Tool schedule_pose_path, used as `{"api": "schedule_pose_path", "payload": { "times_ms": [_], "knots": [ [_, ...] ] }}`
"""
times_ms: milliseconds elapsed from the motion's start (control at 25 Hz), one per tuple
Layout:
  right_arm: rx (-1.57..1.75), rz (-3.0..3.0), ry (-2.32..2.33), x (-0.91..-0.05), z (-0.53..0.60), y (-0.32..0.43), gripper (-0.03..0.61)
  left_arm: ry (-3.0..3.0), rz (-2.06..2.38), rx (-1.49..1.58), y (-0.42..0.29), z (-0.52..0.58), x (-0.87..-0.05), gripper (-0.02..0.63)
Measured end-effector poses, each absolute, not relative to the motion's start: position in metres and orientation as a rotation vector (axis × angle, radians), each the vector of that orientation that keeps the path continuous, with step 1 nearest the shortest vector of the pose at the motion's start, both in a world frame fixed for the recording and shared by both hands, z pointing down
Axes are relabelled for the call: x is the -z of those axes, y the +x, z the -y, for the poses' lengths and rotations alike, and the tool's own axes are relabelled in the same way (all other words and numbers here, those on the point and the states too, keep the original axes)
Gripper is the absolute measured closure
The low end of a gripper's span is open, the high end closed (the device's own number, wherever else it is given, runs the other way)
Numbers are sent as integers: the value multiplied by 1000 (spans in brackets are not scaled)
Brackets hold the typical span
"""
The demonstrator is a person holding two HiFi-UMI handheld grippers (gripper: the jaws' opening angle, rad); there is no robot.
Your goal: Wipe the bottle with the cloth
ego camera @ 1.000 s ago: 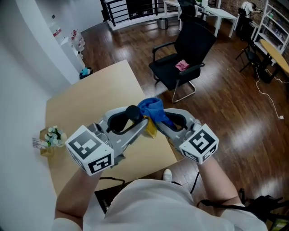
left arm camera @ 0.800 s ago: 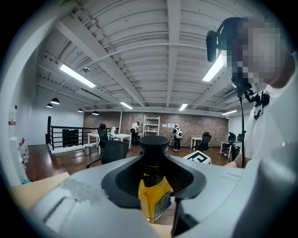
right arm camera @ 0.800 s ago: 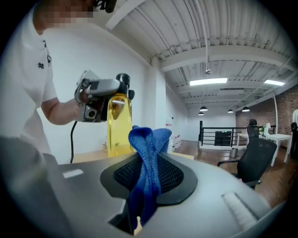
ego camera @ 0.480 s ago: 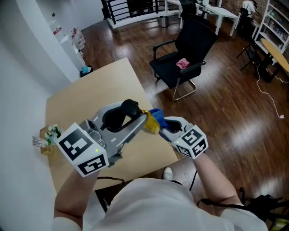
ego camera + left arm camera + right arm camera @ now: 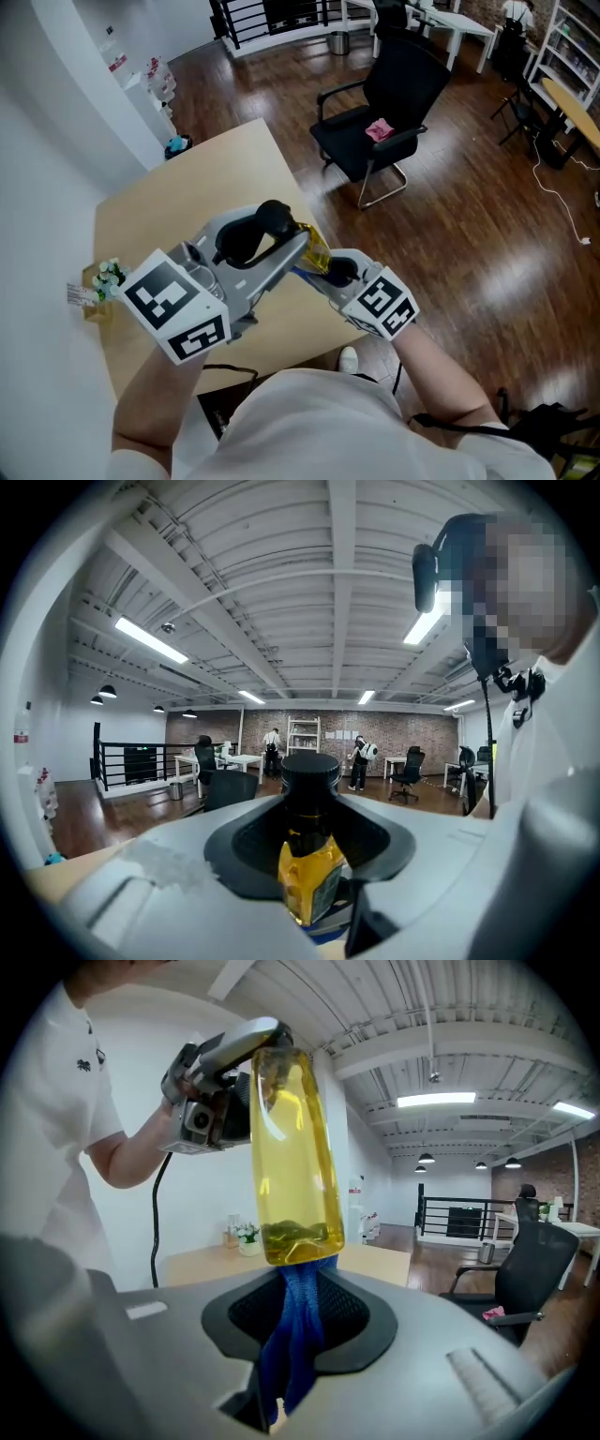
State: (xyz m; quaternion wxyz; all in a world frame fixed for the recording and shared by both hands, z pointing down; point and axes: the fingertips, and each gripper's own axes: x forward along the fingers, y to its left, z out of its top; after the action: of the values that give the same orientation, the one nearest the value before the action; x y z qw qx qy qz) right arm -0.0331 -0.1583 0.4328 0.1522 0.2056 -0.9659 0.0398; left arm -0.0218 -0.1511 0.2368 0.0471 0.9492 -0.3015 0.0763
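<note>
Head view, above the desk's [image 5: 187, 202] near edge: the left gripper [image 5: 292, 249] clamps the yellow bottle [image 5: 315, 251] just below its black cap [image 5: 310, 770], holding it in the air. Right beside it, the blue cloth [image 5: 296, 1321] touches the bottle's base, pinched tight in the right gripper [image 5: 330, 276].
</note>
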Motion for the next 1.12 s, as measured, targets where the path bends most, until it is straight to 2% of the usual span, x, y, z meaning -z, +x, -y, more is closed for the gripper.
{"api": "schedule_pose_path", "payload": {
  "times_ms": [760,1120],
  "knots": [
    [-188,2703,805,-441,176,65,486,2821,989,-294,-24,185,-272,462],
    [-259,2674,920,-445,175,128,486,2645,1200,-364,-47,220,-357,462]
  ]
}}
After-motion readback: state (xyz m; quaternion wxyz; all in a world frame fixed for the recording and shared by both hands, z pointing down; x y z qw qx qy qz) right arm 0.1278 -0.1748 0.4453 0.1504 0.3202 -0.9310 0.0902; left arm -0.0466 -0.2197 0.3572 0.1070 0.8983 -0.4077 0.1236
